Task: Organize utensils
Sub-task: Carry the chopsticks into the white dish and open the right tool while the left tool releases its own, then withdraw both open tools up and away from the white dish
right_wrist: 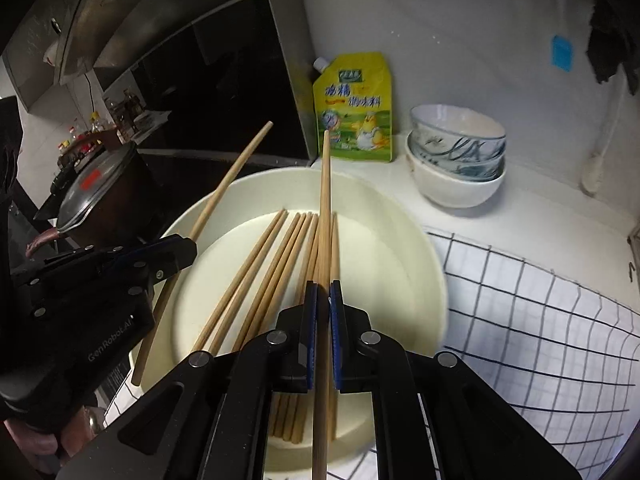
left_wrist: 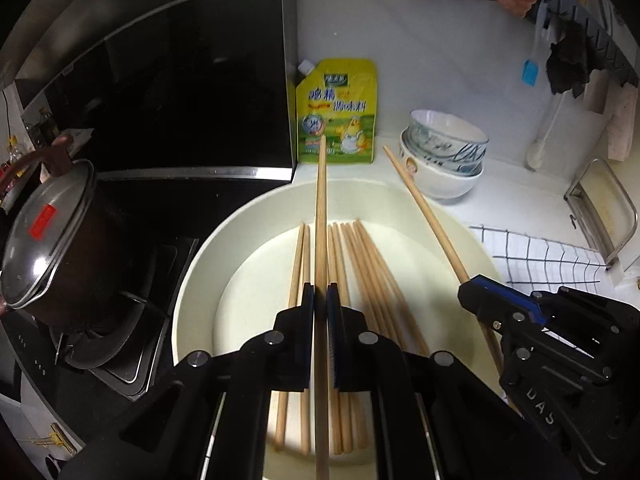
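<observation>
Each hand-held gripper, left [left_wrist: 320, 304] and right [right_wrist: 323, 300], is clenched on one chopstick [left_wrist: 321, 208] [right_wrist: 326, 200] above the white basin [left_wrist: 208, 264], where the other chopsticks [left_wrist: 360, 280] lie on the surface.

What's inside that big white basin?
The white basin holds a loose bundle of wooden chopsticks lying flat on its bottom. Their near ends are hidden behind the left gripper, so I can't count them.
</observation>
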{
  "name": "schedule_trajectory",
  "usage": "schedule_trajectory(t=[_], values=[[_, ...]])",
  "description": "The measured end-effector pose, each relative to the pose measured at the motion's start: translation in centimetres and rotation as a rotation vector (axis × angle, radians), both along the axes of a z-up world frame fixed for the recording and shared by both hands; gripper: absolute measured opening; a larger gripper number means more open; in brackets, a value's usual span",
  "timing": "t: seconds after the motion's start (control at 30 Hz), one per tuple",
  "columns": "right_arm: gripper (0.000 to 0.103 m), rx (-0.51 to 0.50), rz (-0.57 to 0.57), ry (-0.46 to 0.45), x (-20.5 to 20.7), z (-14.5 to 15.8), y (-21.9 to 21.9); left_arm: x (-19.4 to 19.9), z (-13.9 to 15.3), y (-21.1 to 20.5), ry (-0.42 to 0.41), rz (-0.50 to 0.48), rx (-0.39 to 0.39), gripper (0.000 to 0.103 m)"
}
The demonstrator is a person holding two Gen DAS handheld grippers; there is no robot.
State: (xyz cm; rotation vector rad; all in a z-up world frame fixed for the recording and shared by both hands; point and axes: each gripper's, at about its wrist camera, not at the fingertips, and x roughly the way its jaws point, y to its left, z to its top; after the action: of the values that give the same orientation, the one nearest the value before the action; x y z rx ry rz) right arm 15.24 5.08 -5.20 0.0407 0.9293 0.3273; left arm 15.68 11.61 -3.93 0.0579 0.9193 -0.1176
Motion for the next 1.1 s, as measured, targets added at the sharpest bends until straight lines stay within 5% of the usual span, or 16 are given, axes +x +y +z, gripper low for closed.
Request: schedule_trajectory(t=[0.3,0.33,0.4,0.47,0.5,0.6,0.63,1.1], values=[[0.008,-0.023,-0.019,0.056,1.4,-2.2,0.9,1.1,-2.1,0.9,0.047,-0.003,0.009,0.009],[0.012,-0.025,-0.026,0.053,1.4,-2.2,0.9,1.0,-2.2,1.1,0.051,0.001,0.010,0.012],[0.040,-0.026,-0.047,0.035,1.2,-1.8,0.5,1.0,-2.4,1.4,0.063,0.013,0.012,0.018],[0.043,-0.034,-0.062,0.008,0.8,-1.4,0.2,1.0,-2.6,1.6,0.070,0.027,0.016,0.023],[0.043,-0.037,-0.064,0.005,0.7,-1.2,0.0,0.9,-2.6,1.8,0.073,0.034,0.018,0.032],[0.043,-0.037,-0.075,0.002,0.2,-0.9,-0.6,0.2,-2.2,2.2,0.037,0.068,0.021,0.084],[0.043,-0.036,-0.078,0.001,0.0,-0.8,-0.8,-0.2,-1.8,2.3,0.009,0.077,0.017,0.087],[0.043,-0.038,-0.137,-0.036,-4.5,1.1,-5.2,-3.5,1.3,1.2,-0.095,0.092,0.001,0.096]])
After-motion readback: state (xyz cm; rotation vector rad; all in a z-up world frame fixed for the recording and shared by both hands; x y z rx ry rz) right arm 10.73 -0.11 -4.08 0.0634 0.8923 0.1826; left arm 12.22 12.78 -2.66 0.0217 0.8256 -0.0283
